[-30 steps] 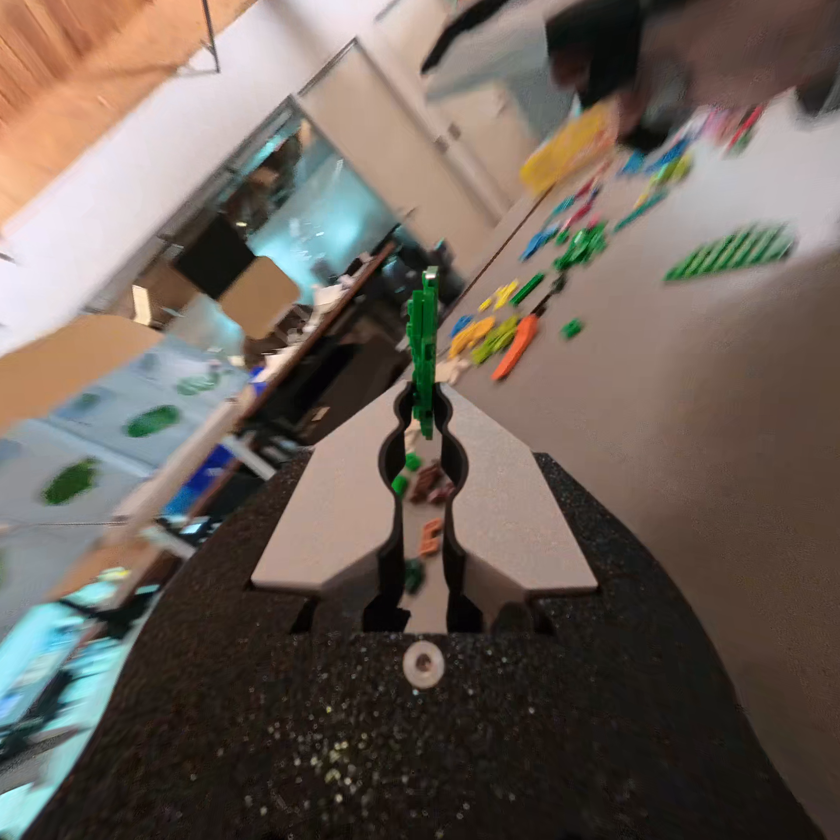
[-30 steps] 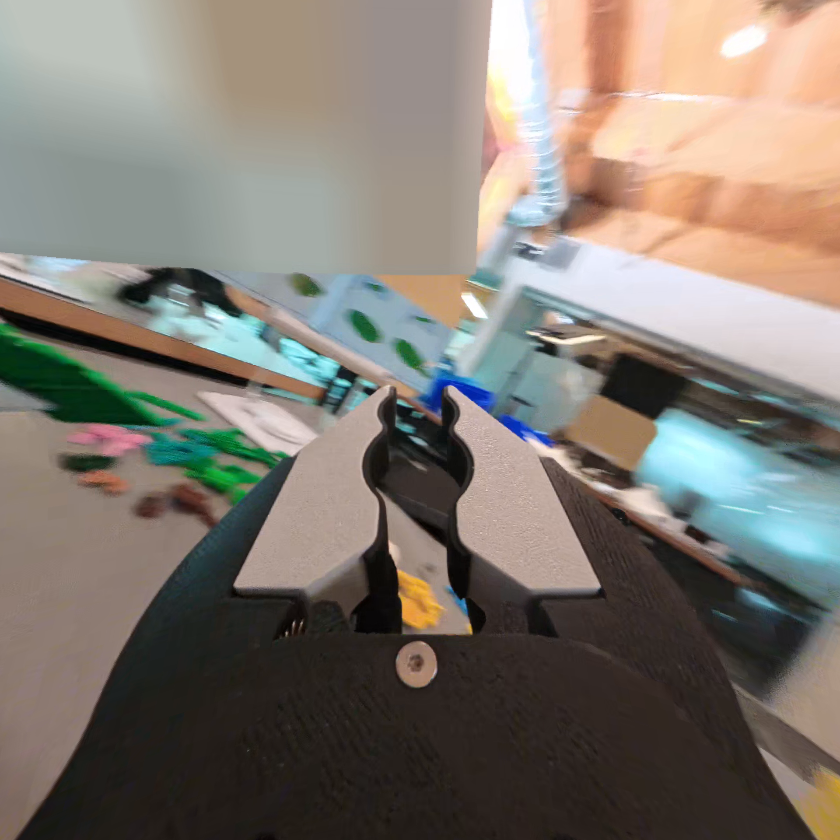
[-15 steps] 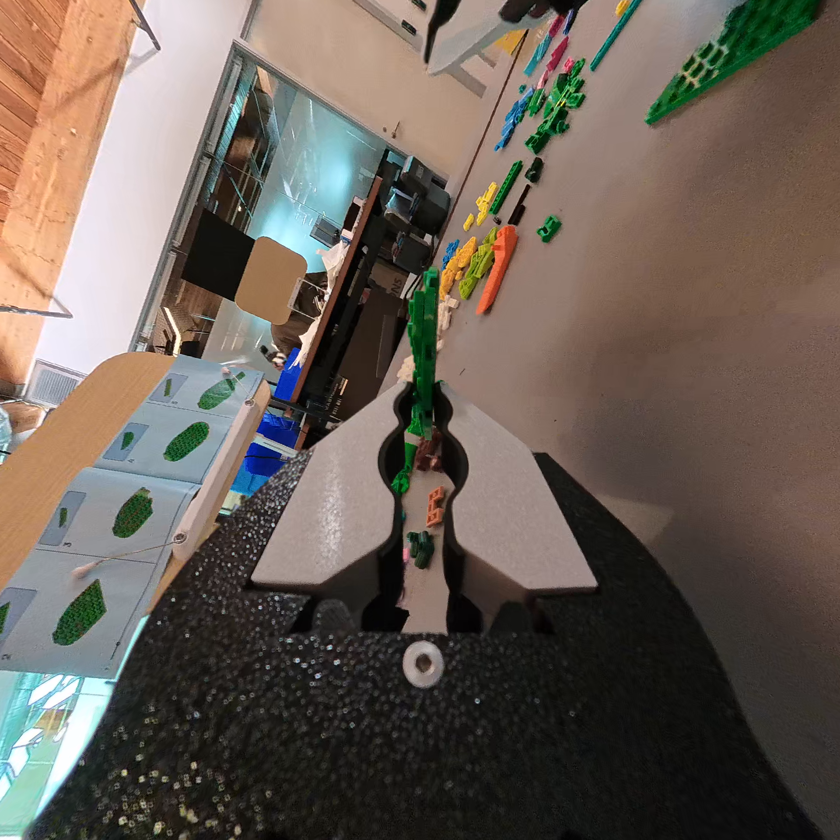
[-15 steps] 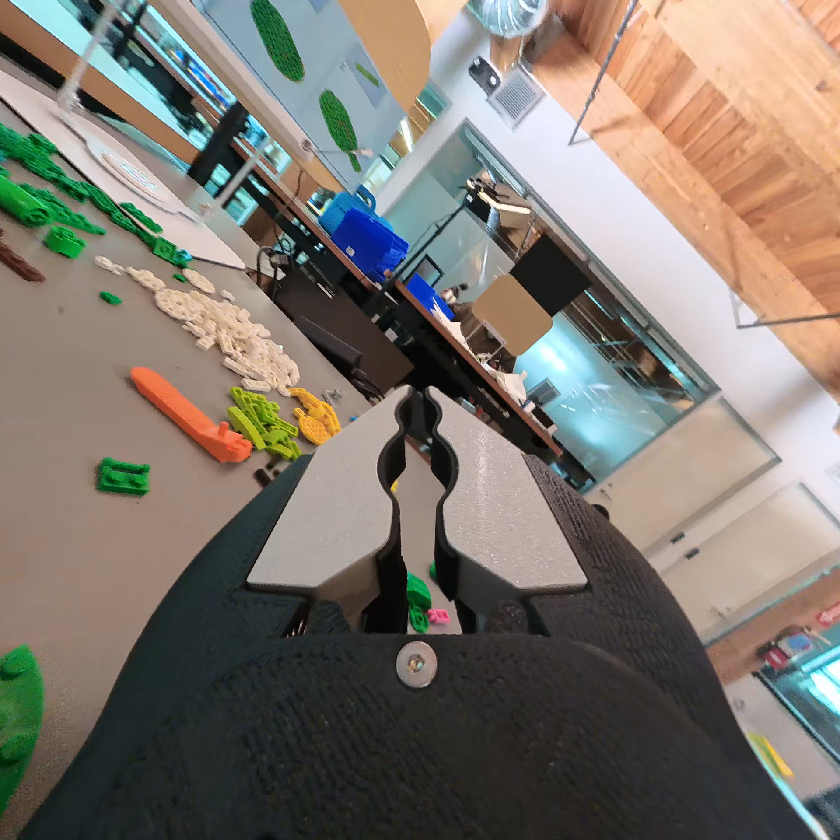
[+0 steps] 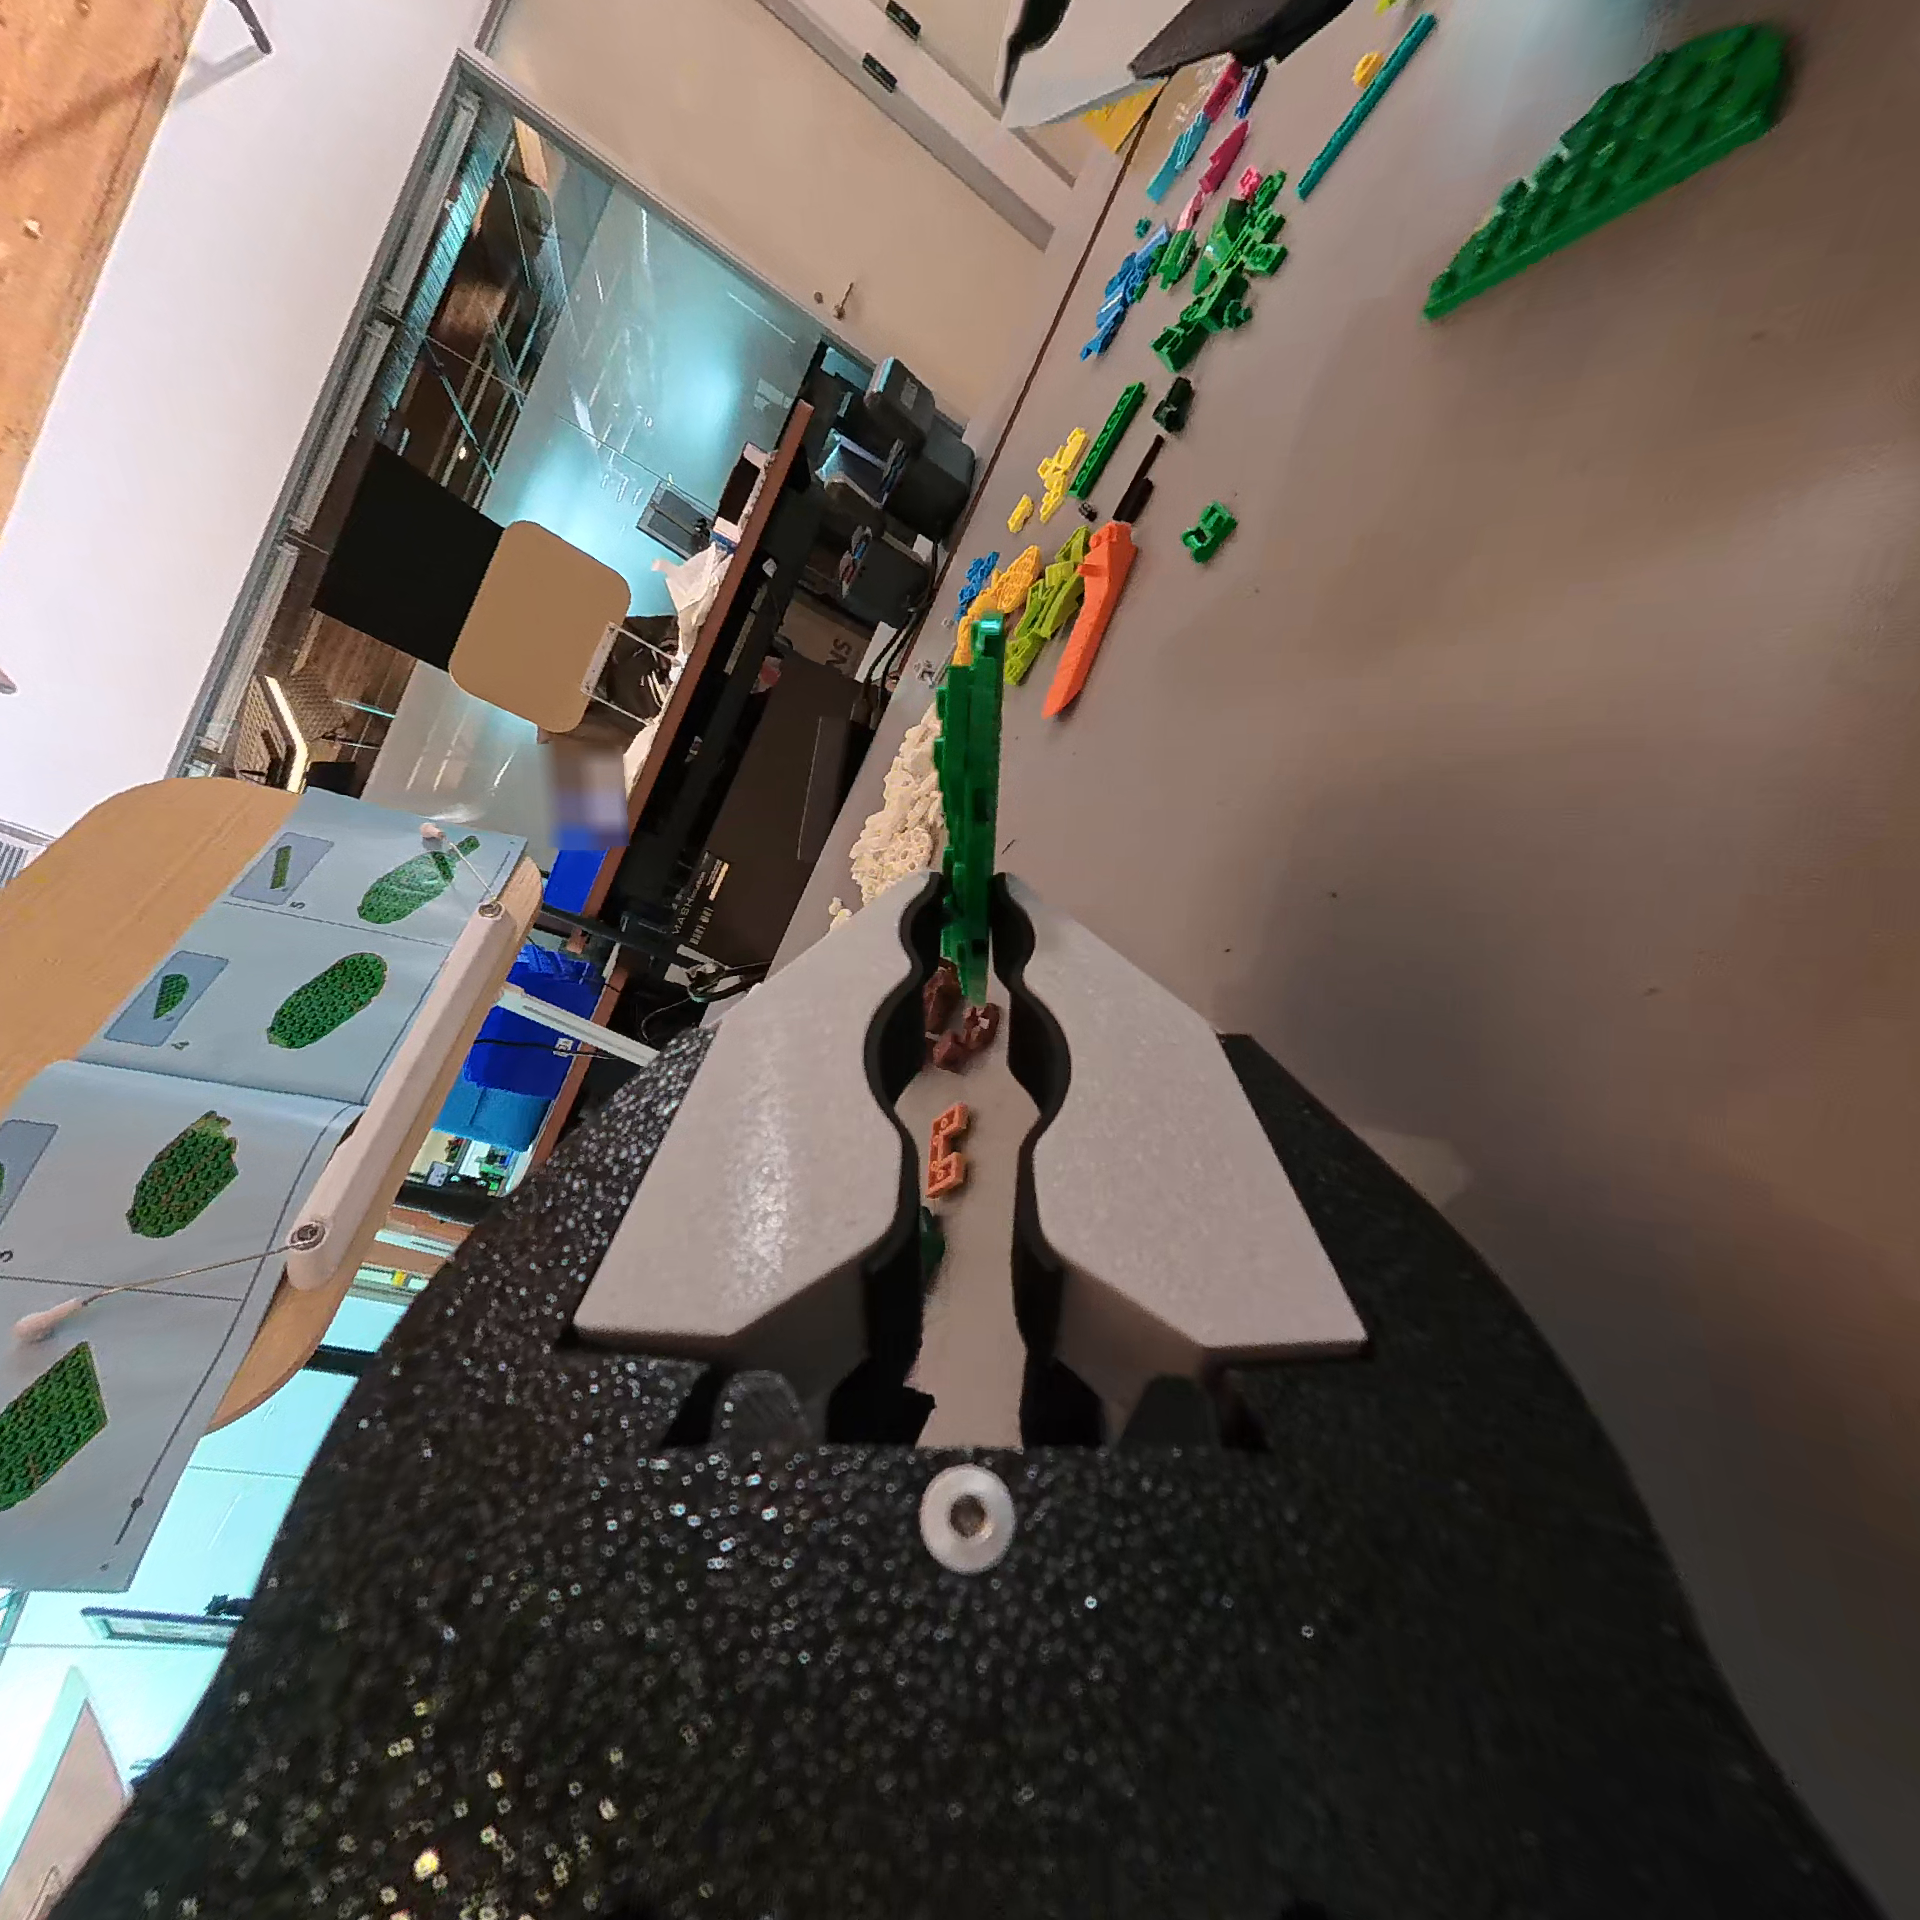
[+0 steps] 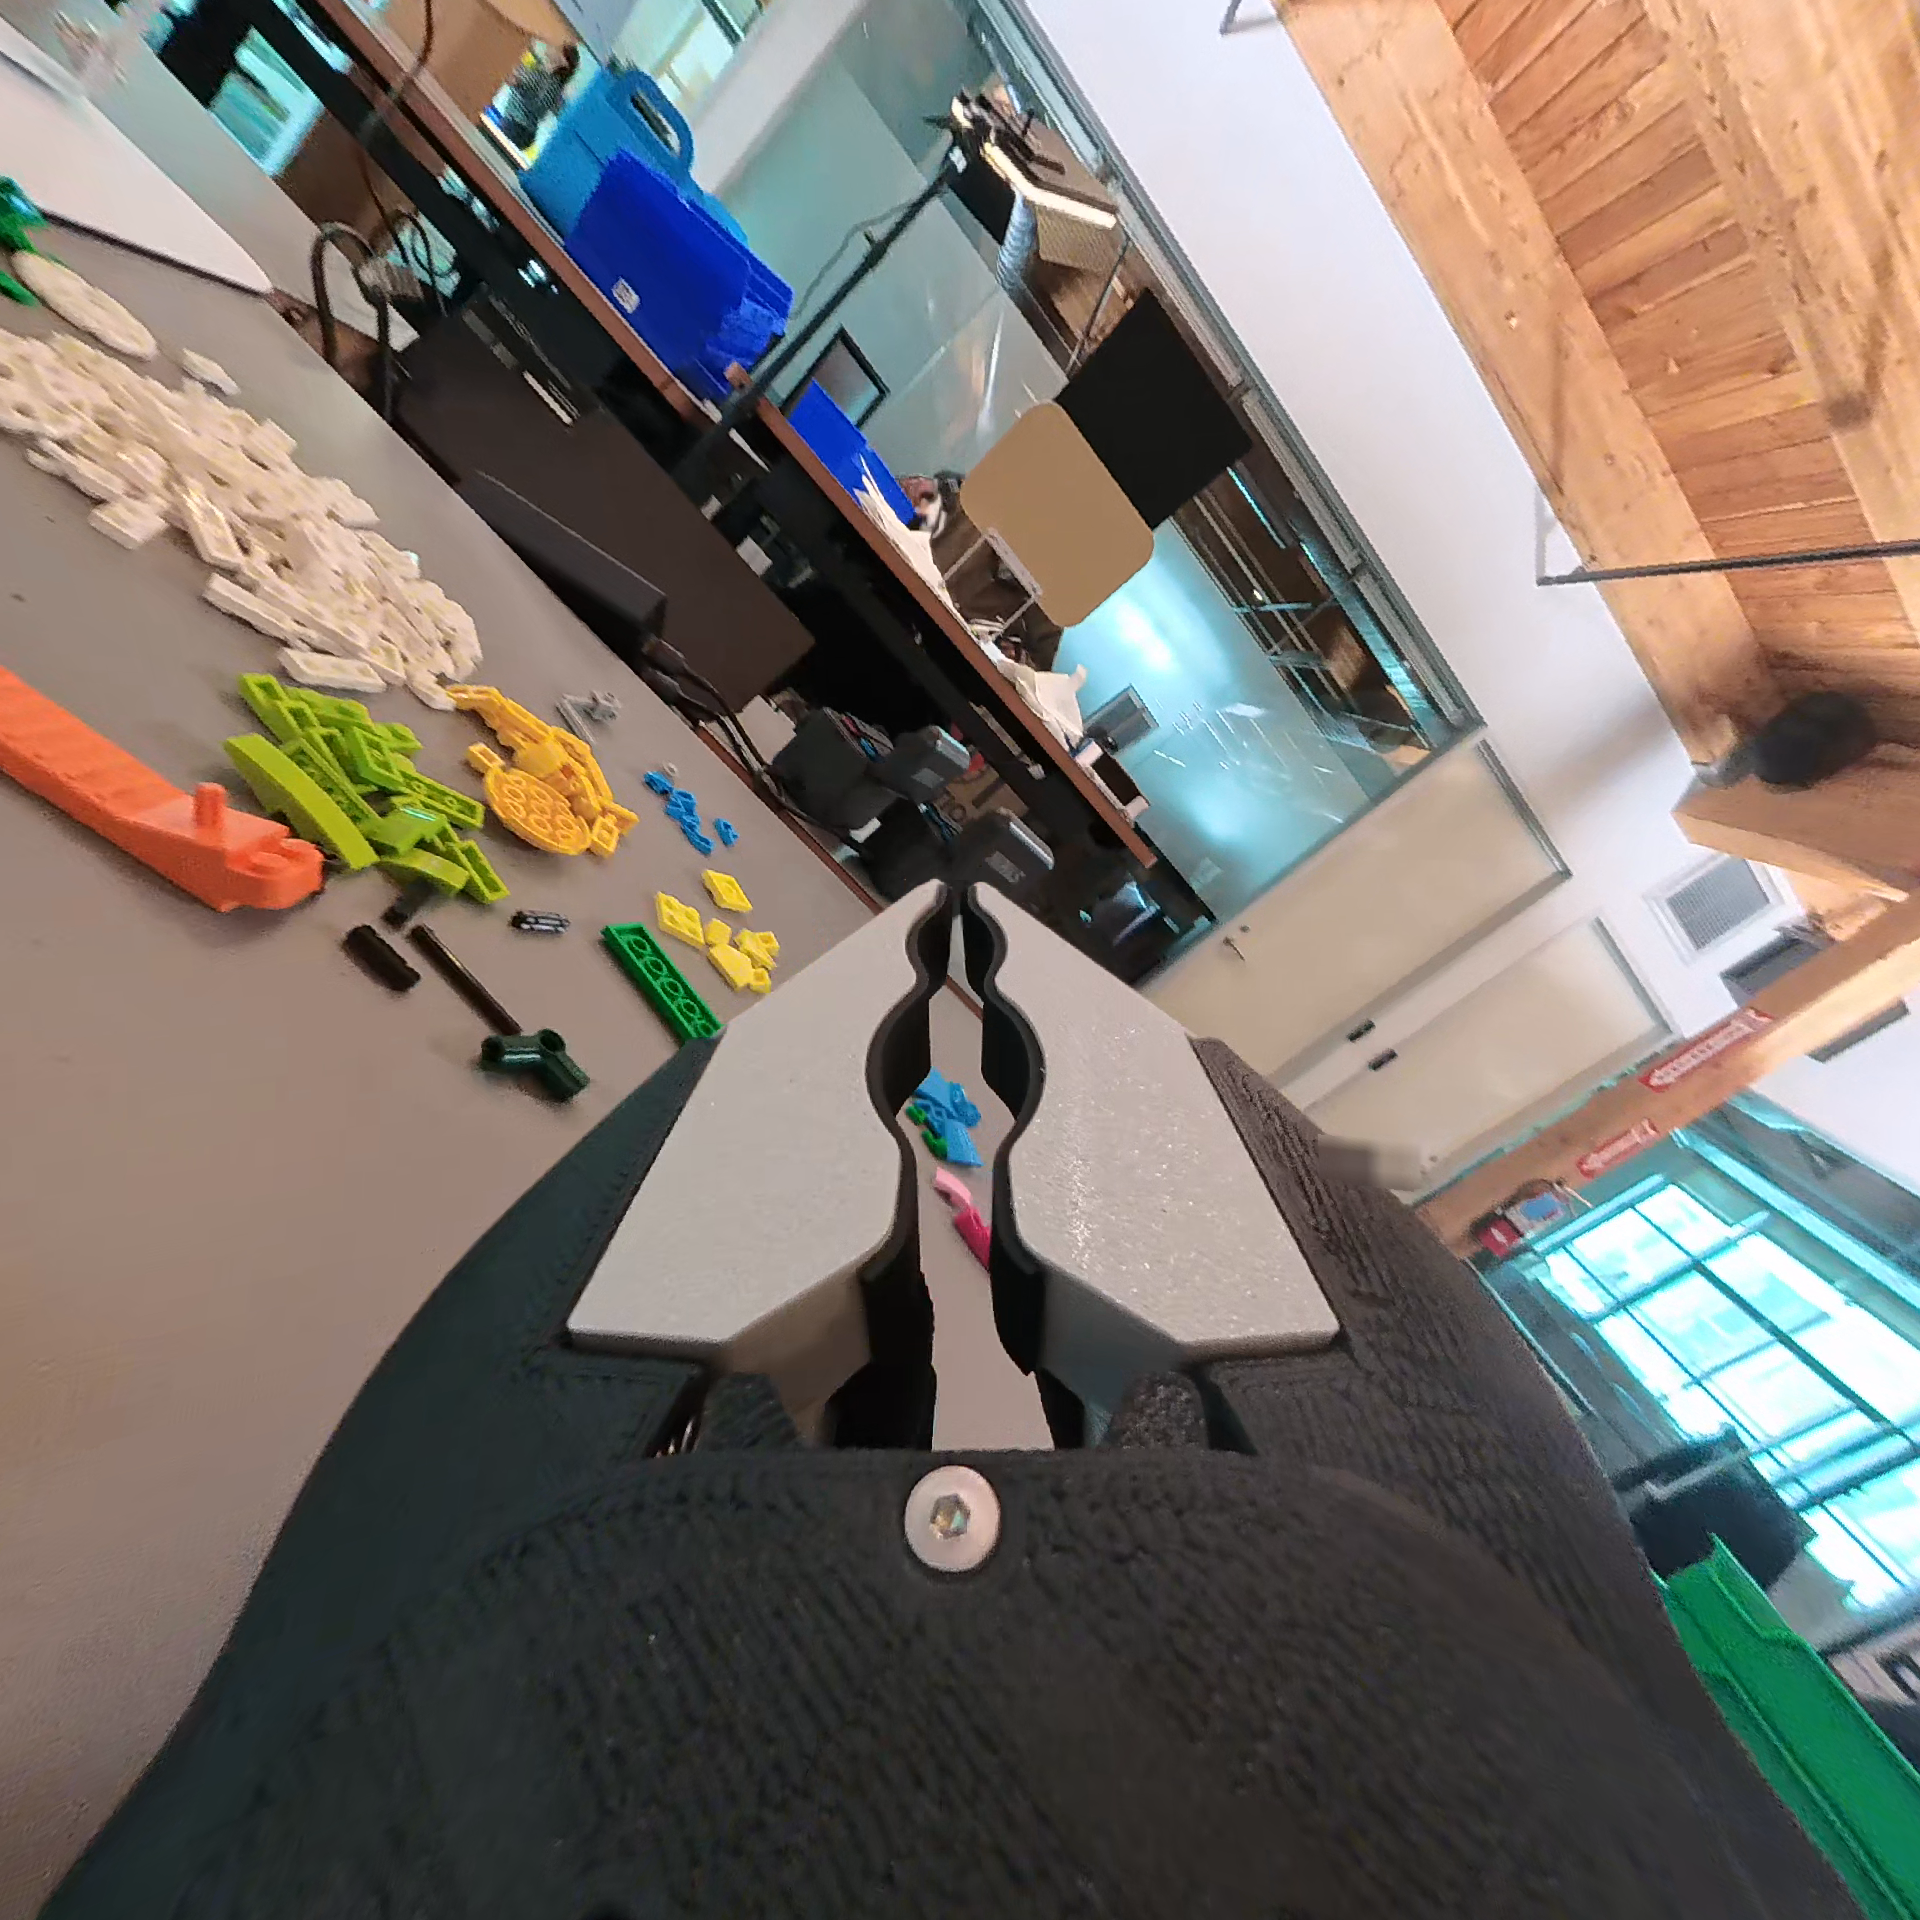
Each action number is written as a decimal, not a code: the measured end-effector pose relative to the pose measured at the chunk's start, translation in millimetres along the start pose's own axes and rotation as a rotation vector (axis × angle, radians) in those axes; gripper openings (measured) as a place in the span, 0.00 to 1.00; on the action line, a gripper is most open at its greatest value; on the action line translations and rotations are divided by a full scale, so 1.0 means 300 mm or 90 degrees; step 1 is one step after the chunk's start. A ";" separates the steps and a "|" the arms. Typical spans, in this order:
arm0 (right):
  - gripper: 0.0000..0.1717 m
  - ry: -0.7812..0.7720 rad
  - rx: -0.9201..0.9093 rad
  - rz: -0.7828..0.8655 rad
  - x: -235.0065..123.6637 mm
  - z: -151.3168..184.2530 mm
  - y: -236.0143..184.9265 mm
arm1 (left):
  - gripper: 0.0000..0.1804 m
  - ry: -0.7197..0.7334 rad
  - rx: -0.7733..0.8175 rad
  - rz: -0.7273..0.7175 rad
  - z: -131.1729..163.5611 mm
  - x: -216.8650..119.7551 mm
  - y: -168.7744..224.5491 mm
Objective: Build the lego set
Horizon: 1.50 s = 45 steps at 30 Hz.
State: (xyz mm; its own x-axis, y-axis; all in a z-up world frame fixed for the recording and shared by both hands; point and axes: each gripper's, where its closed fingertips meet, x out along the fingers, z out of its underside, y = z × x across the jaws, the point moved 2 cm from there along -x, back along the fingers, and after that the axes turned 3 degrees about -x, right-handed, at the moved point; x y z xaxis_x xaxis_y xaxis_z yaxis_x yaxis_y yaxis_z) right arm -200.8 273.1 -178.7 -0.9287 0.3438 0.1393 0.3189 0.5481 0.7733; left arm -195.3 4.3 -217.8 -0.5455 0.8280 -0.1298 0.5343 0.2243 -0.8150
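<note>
Left wrist view: we note a flat green studded brick plate (image 5: 969, 790), seen edge-on, long axis running forward from the left gripper (image 5: 968, 914), fingertips clamping its near end above the grey table (image 5: 1507, 935).

Right wrist view: right gripper (image 6: 957, 906) closed, empty, beside a green perforated beam (image 6: 661, 981).

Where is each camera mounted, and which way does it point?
Left wrist view: on the left claw, looking along its fingers, which pinch a green brick plate above the grey table.
Right wrist view: on the right claw, fingertips together, facing the table edge and office.
Shared: the orange piece and white pile.
</note>
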 end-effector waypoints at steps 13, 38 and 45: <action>0.00 -0.044 -0.036 0.014 0.020 0.036 0.003 | 0.03 0.018 0.001 0.010 -0.005 -0.004 0.000; 0.00 -0.038 -0.050 -0.022 0.026 0.032 -0.032 | 0.03 0.023 0.034 0.011 -0.011 -0.010 0.012; 0.00 -0.037 -0.046 -0.023 0.026 0.031 -0.033 | 0.03 0.023 0.047 0.010 -0.015 -0.012 0.017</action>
State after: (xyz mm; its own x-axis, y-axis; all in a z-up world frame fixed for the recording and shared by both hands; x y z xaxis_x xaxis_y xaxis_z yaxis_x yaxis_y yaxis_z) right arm -209.3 277.5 -191.1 -0.9259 0.3701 0.0755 0.2687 0.5051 0.8201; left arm -187.6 4.8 -219.0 -0.5124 0.8498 -0.1236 0.4927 0.1731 -0.8528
